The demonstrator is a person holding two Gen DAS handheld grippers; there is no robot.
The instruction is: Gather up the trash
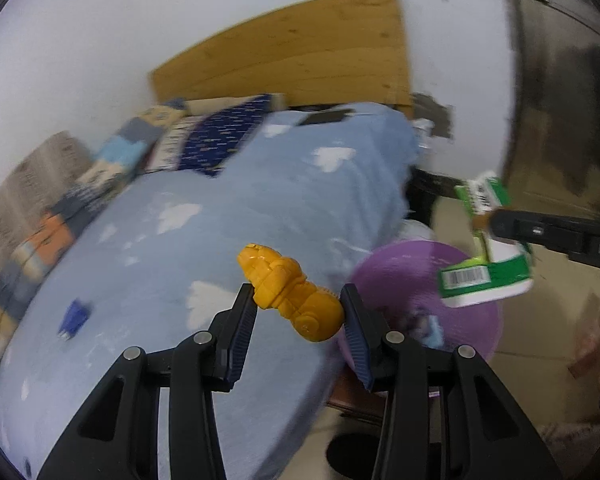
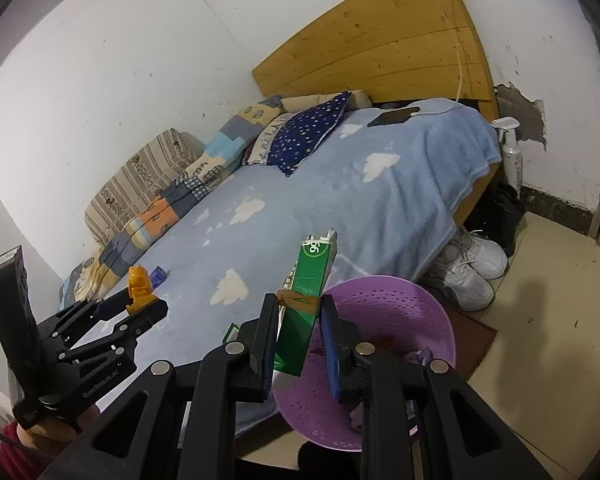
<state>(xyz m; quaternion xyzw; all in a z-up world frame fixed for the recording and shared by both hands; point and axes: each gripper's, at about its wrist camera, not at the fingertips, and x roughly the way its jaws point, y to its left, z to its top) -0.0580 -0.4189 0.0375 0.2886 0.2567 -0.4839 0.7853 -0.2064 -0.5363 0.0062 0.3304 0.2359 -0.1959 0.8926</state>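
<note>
A: What has the left gripper (image 1: 298, 306) got?

B: An orange plastic toy figure (image 1: 290, 294), lumpy and jointed, with a glossy moulded surface and a rounded end showing a small screw boss. The two ribbed blue pads press on it from either side, so the jaws stand partly closed around it. It sits above the near edge of the bed (image 2: 400, 196), next to the basket.

A: And the right gripper (image 2: 298, 312)?

B: It is clamped on a green and white carton (image 2: 308, 288), a slim rectangular paperboard box with a torn, open top. A tan rubber band (image 2: 296, 300) runs around it at the level of the pads. From the left wrist view the same carton (image 1: 486, 276) shows a barcode on its end face, and it hangs over the basket.

A: Describe the basket.

B: A purple plastic colander (image 2: 384, 304), round and shallow, pierced with rows of small holes. It stands on the floor beside the bed, with some bluish scraps (image 1: 428, 326) lying inside; I cannot tell what they are.

A: The bed itself?

B: A fluffy light-blue blanket printed with white clouds, a patchwork quilt (image 2: 168, 208) along the wall, a navy starred pillow (image 2: 308, 132), and a knotty wooden headboard (image 2: 380, 40). A small blue object (image 2: 158, 276) lies on the blanket, and white sneakers (image 2: 472, 268) stand on the tiles.
</note>
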